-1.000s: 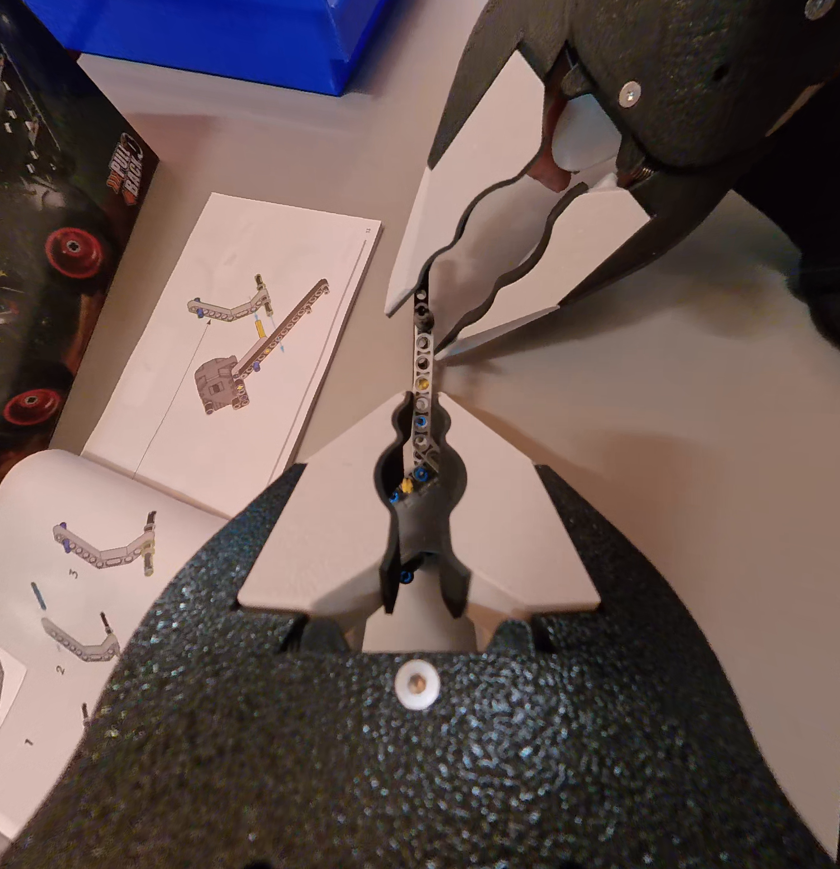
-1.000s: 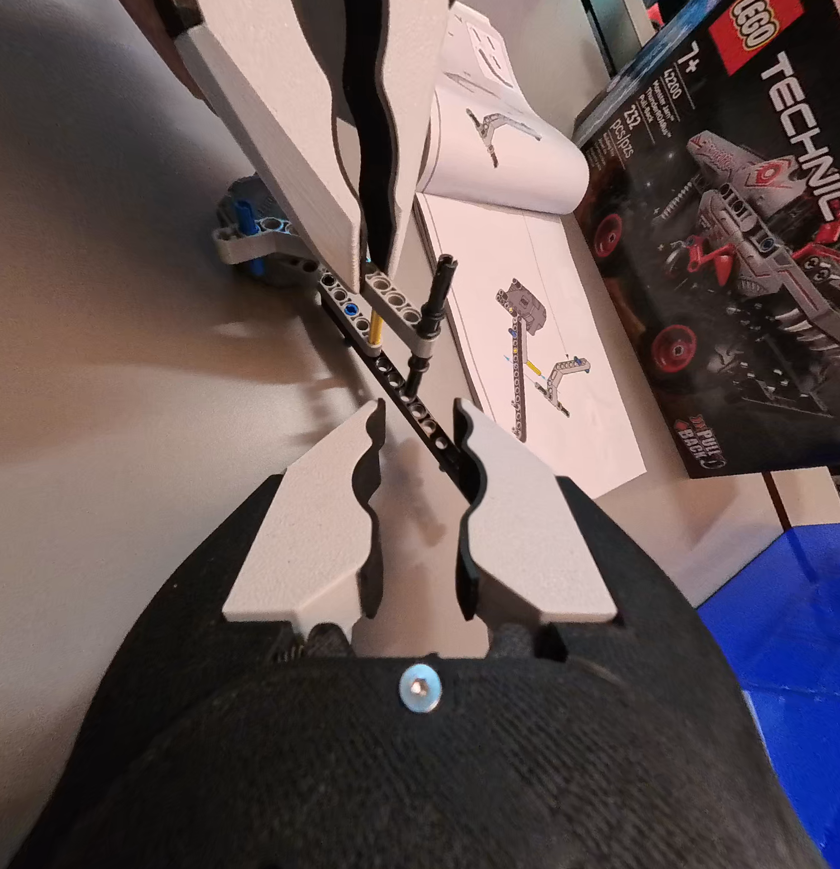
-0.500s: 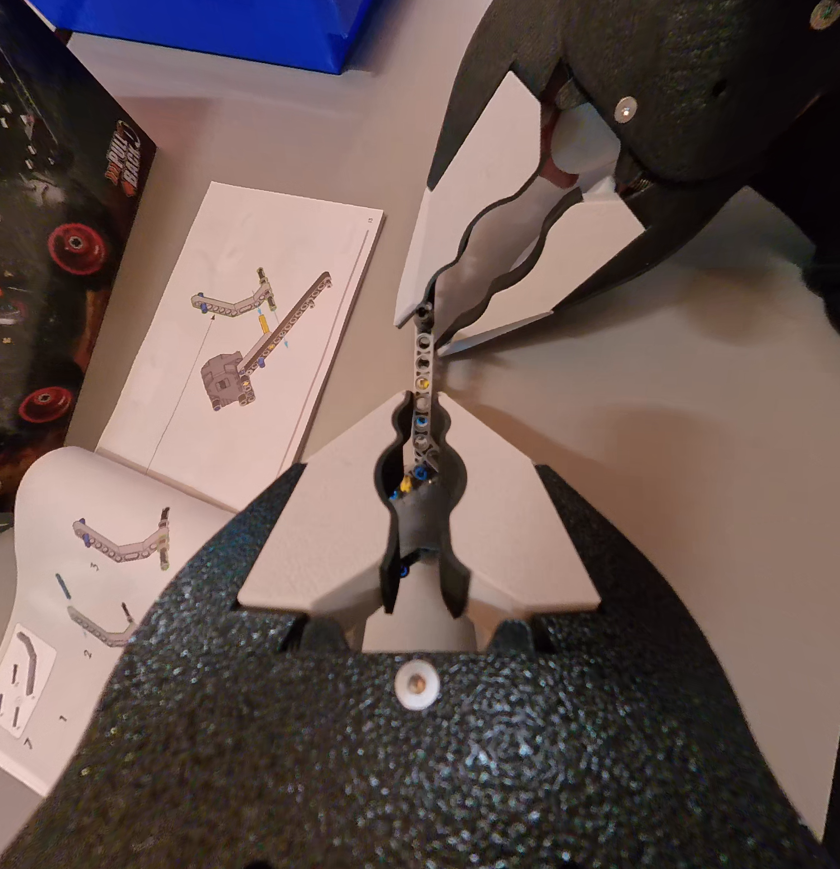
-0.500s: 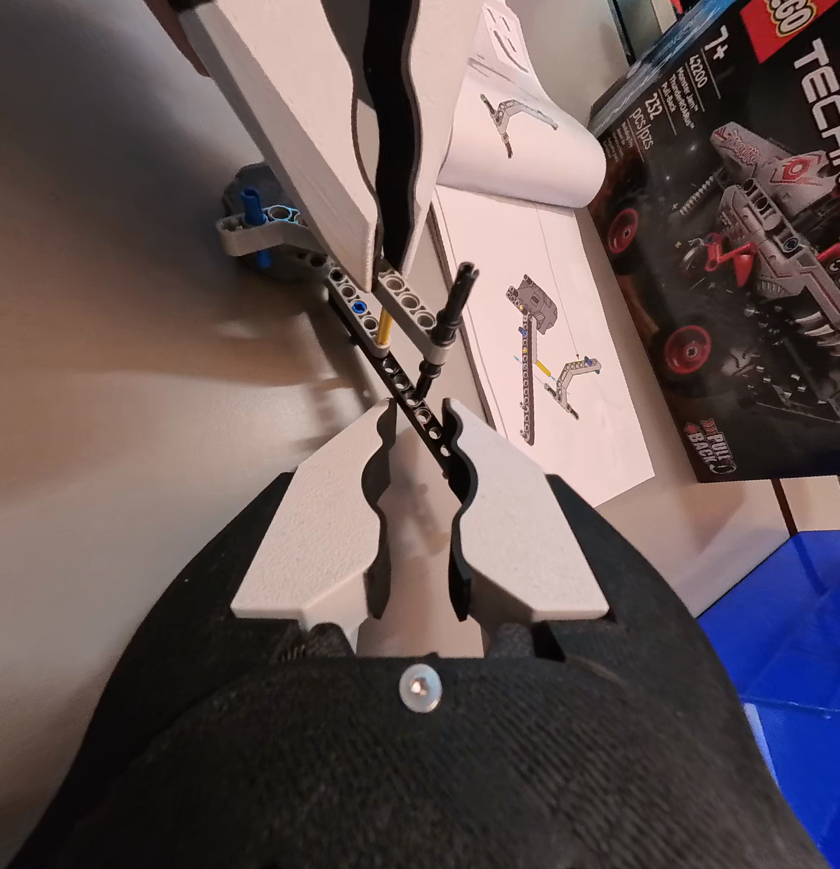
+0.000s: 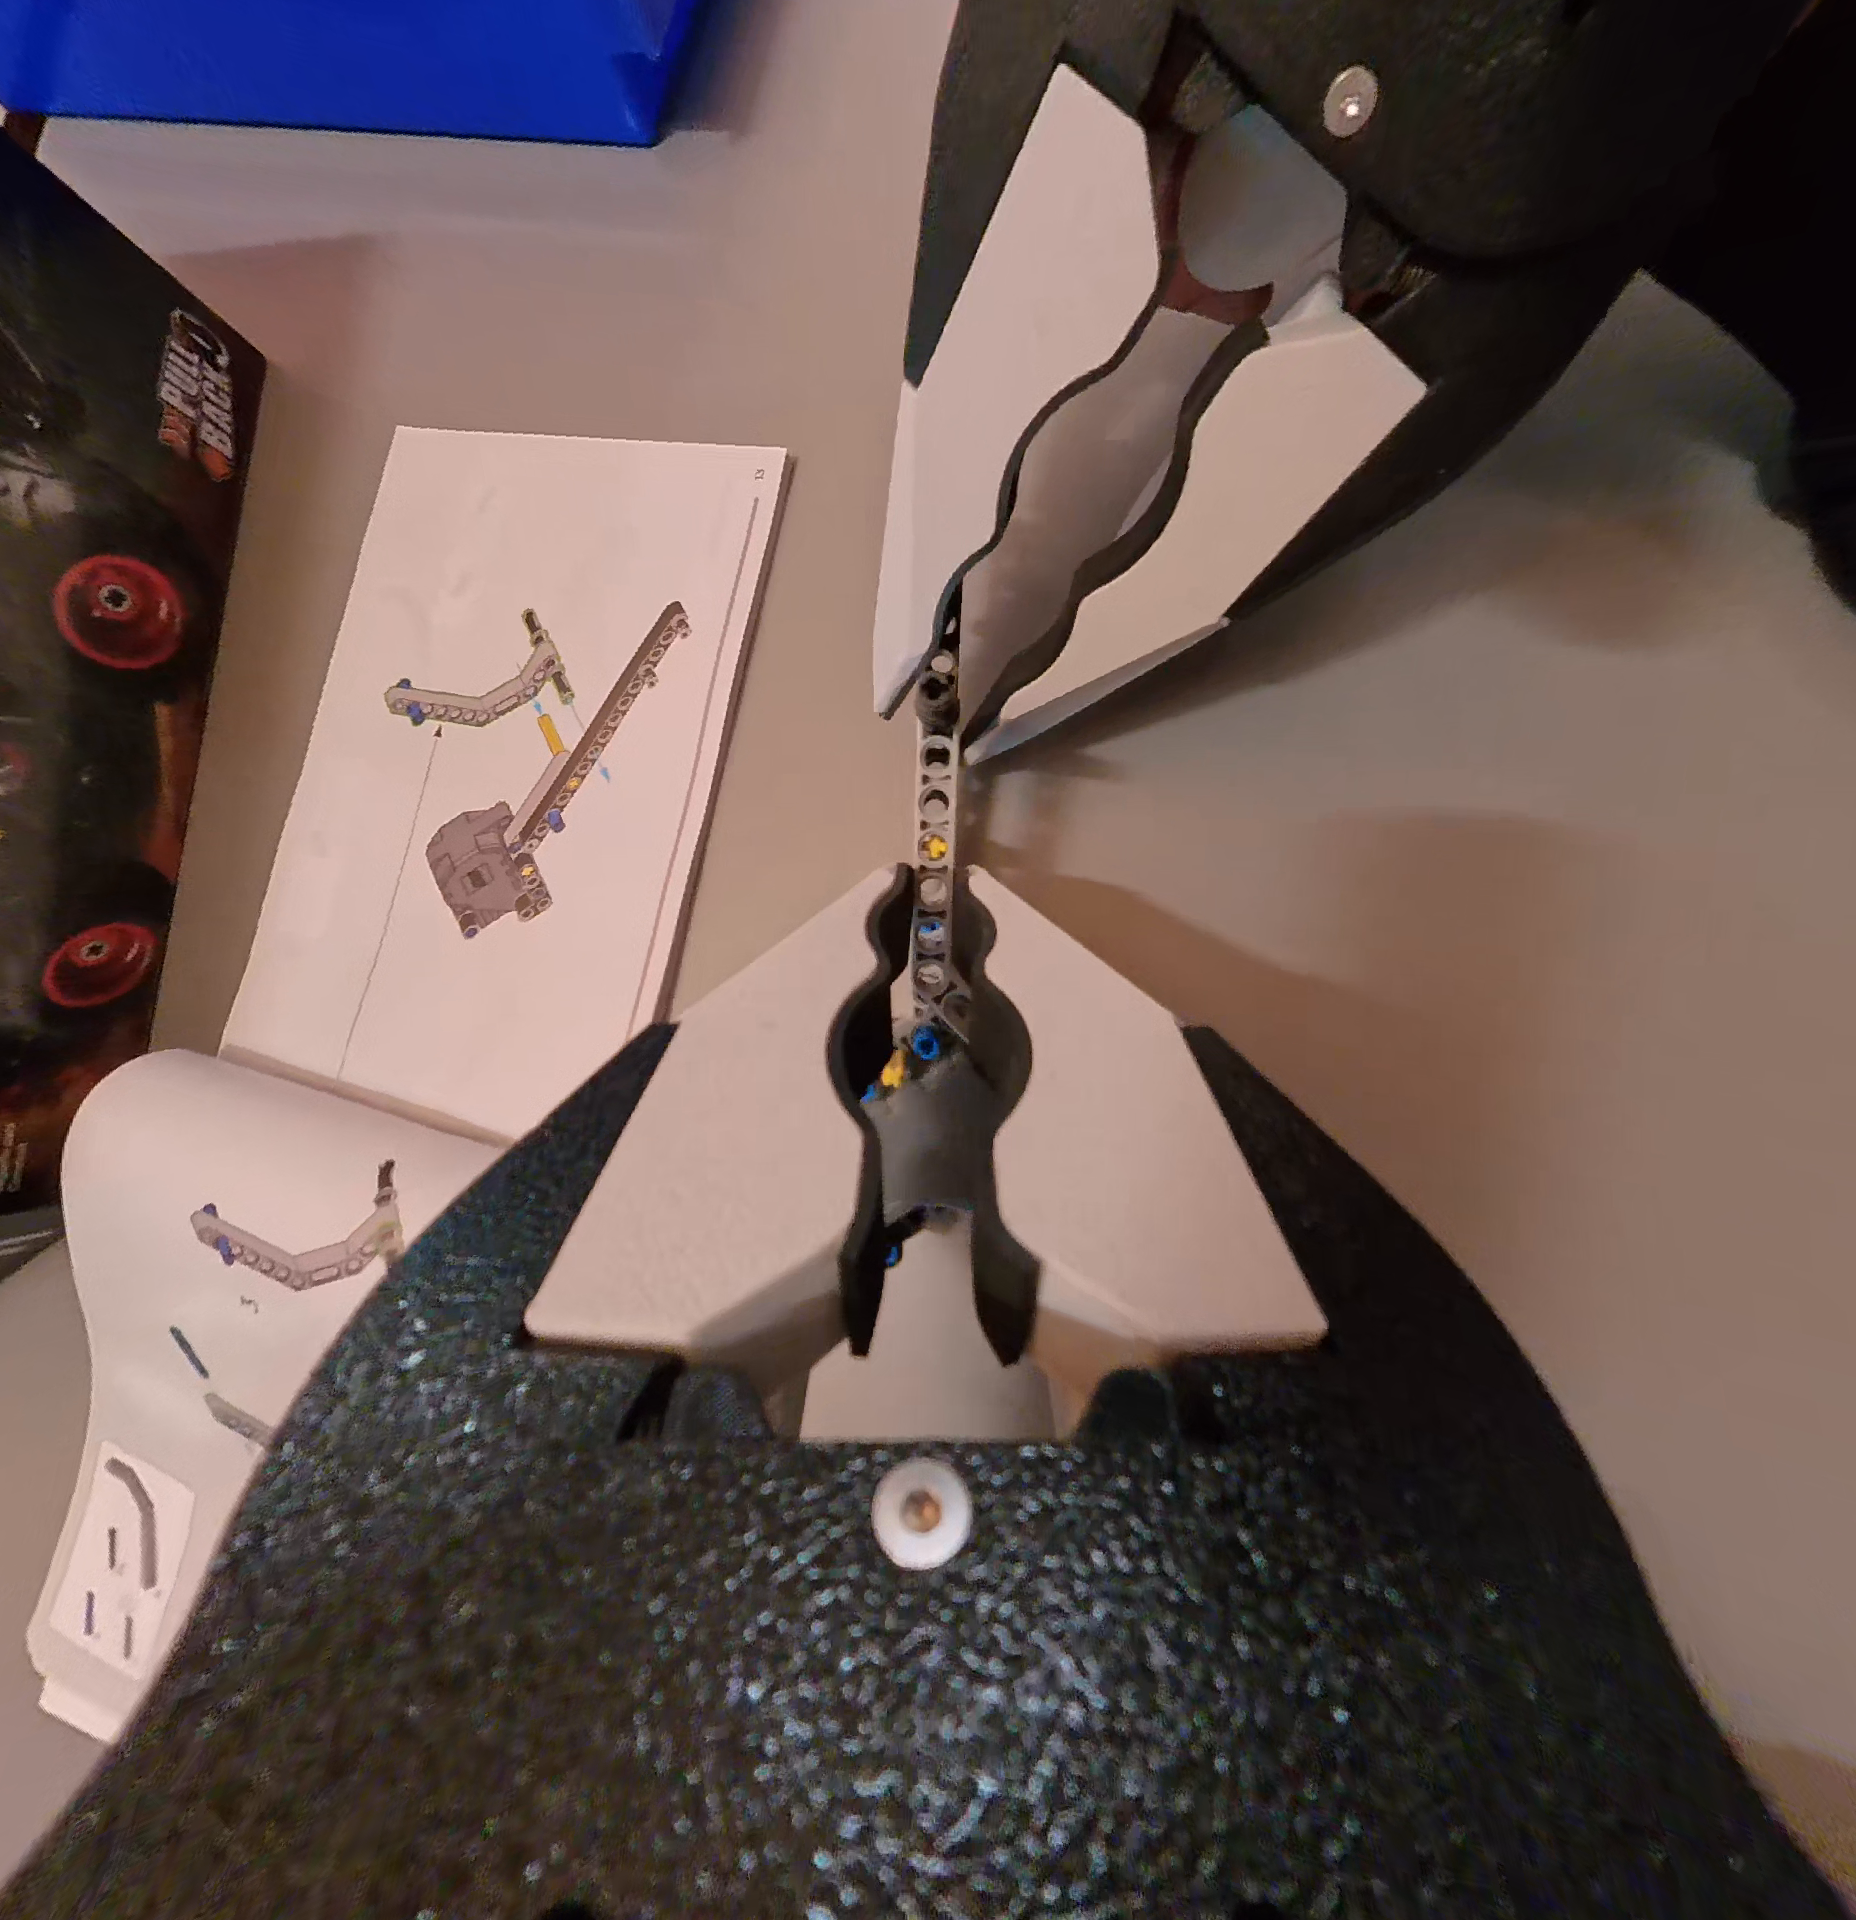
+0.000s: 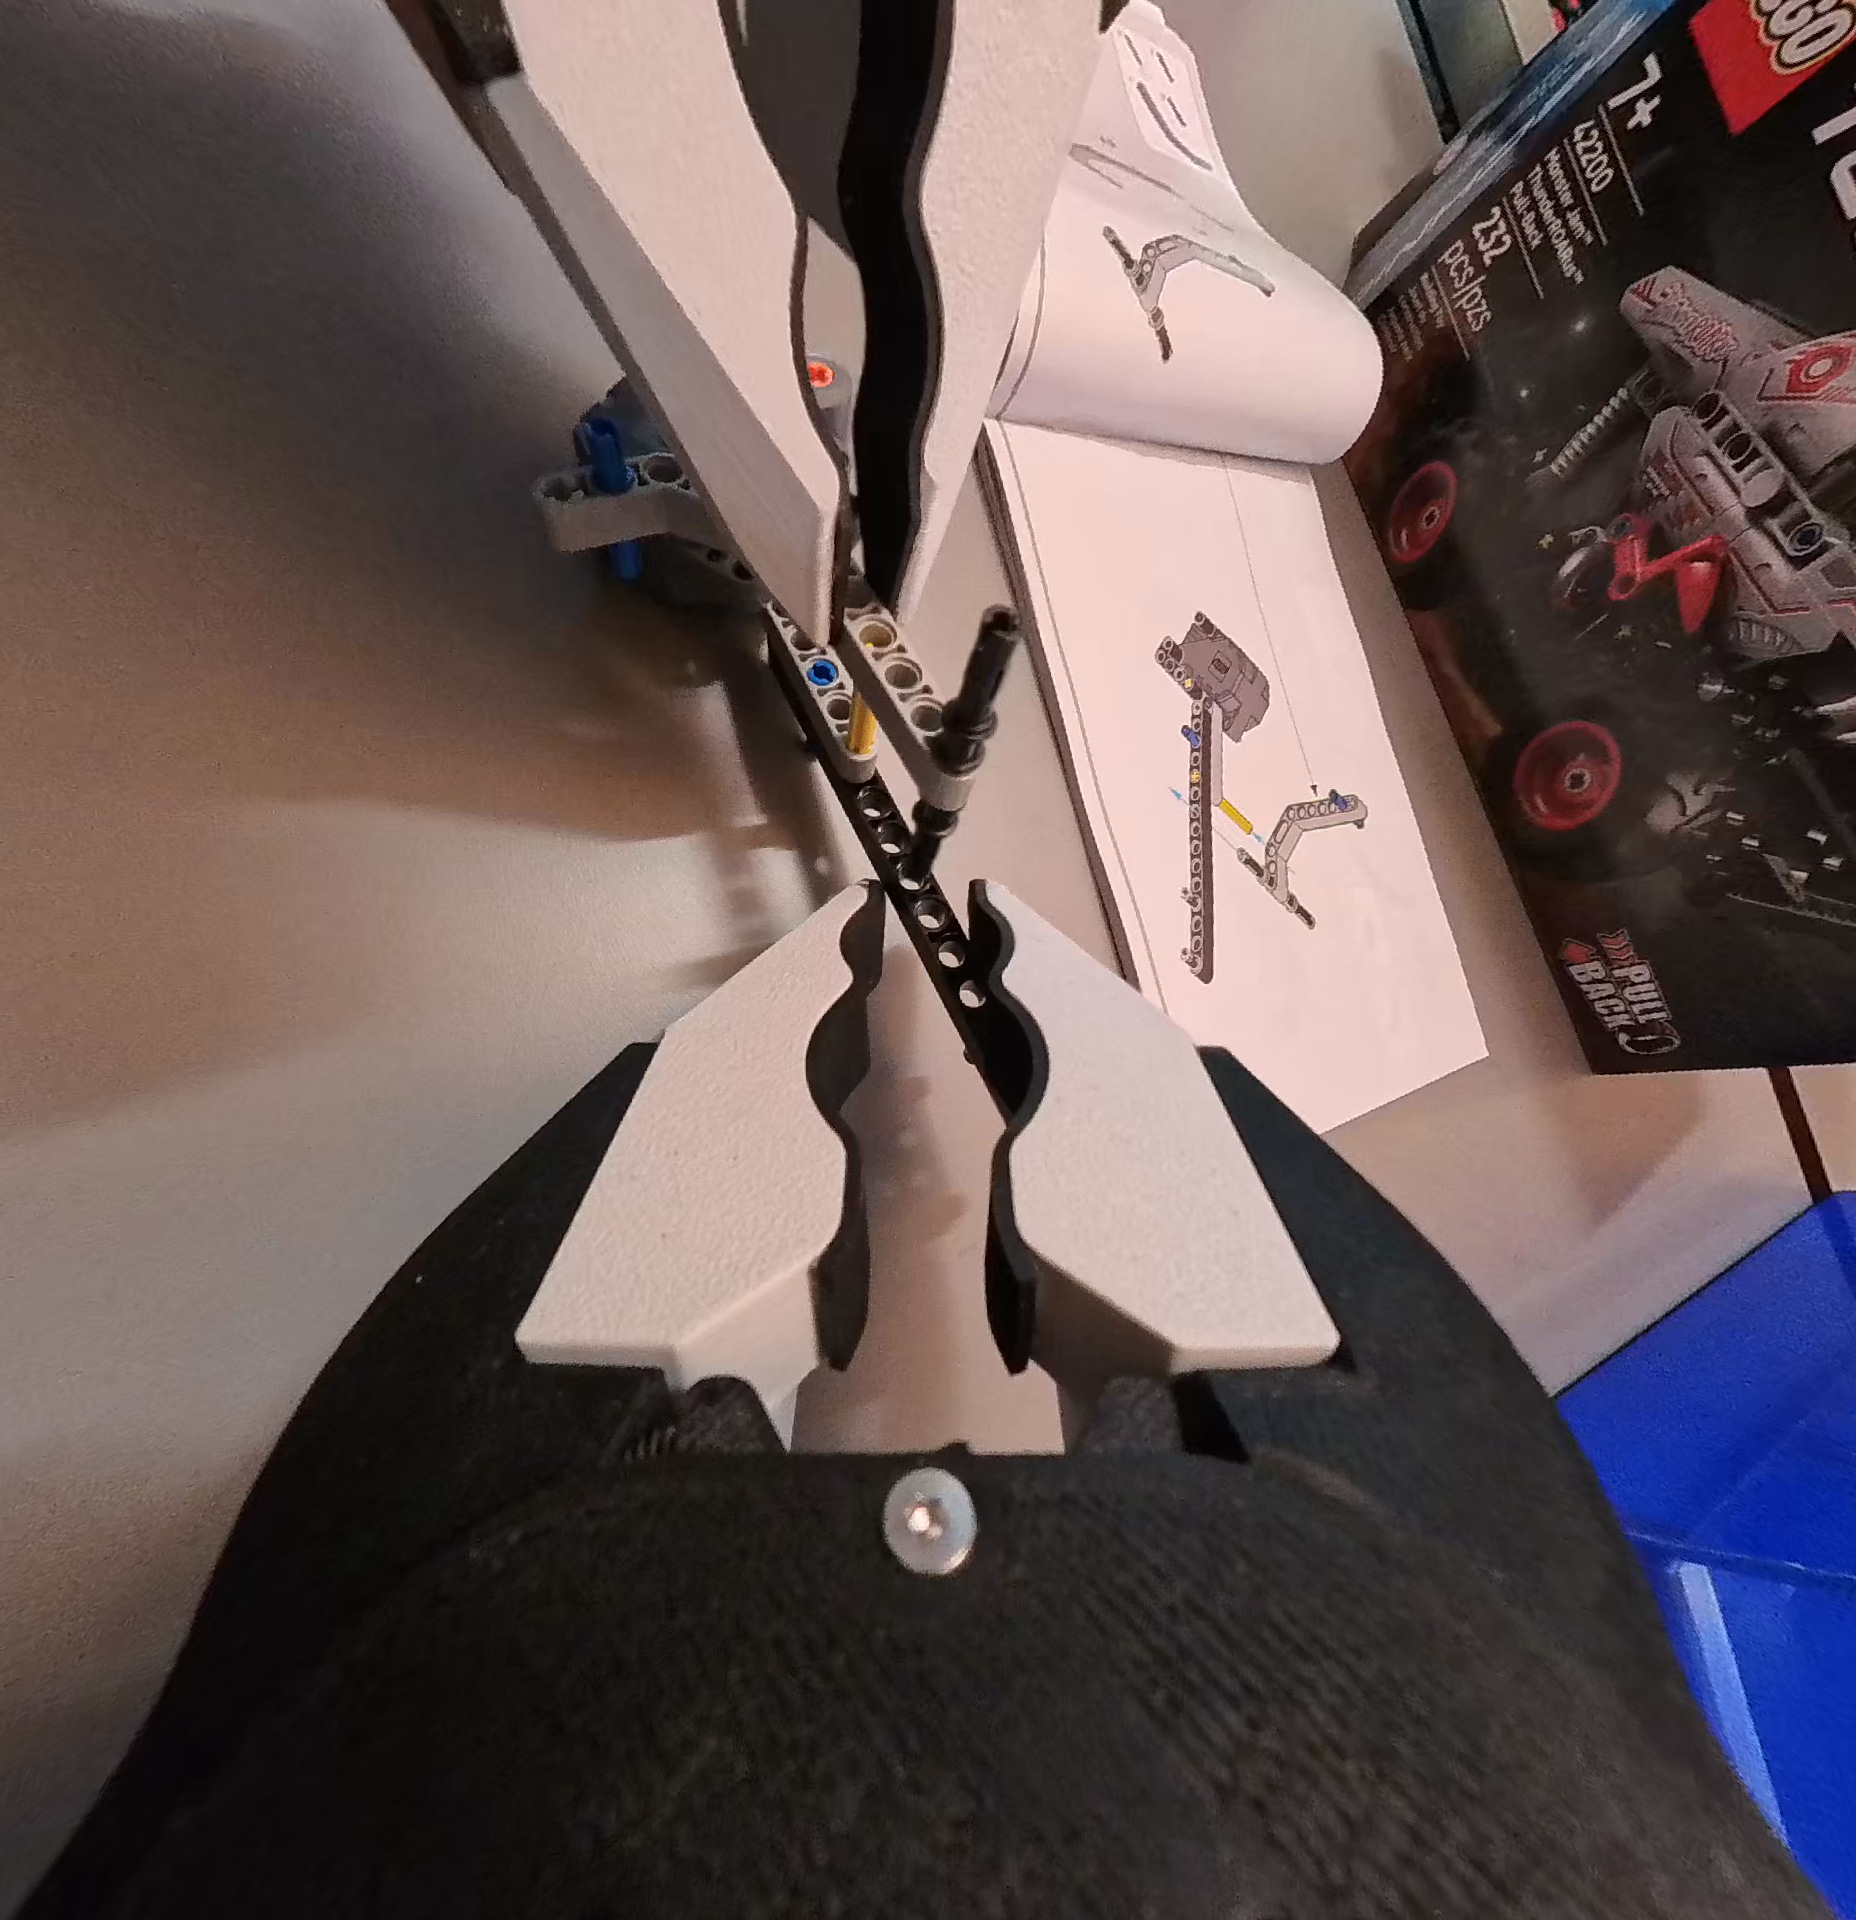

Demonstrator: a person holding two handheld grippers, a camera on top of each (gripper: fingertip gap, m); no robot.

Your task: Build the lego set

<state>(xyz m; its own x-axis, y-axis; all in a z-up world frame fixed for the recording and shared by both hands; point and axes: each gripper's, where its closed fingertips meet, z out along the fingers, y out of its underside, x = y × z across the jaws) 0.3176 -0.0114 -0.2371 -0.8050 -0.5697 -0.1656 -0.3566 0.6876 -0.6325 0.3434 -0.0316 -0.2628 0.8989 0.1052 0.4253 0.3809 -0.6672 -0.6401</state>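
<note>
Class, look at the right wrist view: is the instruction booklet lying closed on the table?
No. The instruction booklet lies open, one page flat showing a build diagram and the other page curled up beside the set's box.

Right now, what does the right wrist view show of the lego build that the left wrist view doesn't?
Only the right wrist view shows the long black beam running between the open right gripper fingers, plus the black pin. Only the left wrist view shows the grey beam face-on, reaching back into the left gripper. Both show the open booklet and the box.
</note>
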